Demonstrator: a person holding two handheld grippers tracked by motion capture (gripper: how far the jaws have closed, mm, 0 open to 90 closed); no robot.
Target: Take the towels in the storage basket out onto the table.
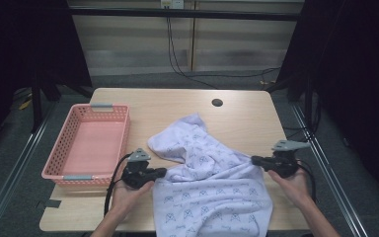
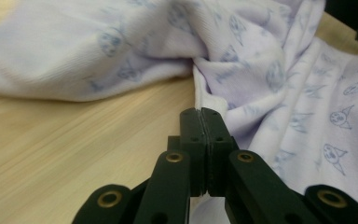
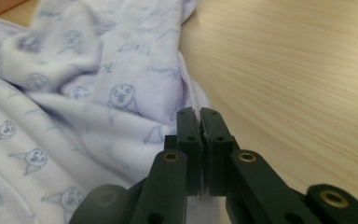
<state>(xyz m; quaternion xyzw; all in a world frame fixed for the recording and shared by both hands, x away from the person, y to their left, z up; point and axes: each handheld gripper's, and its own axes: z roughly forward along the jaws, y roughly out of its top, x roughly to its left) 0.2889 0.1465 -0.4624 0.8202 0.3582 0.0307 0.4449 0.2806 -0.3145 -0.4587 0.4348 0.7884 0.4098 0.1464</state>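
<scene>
The pale wooden table (image 1: 242, 118) lies bare along its far edge and at its far right corner, where only a small dark round hole (image 1: 217, 102) breaks the surface. The pink perforated plastic basket (image 1: 90, 143) with its raised walls blocks the left edge. The crumpled lilac printed cloth (image 1: 212, 182) covers the middle and spills over the near edge; its heaped fold probably stands low. 2 narrow bare strips flank it.
</scene>
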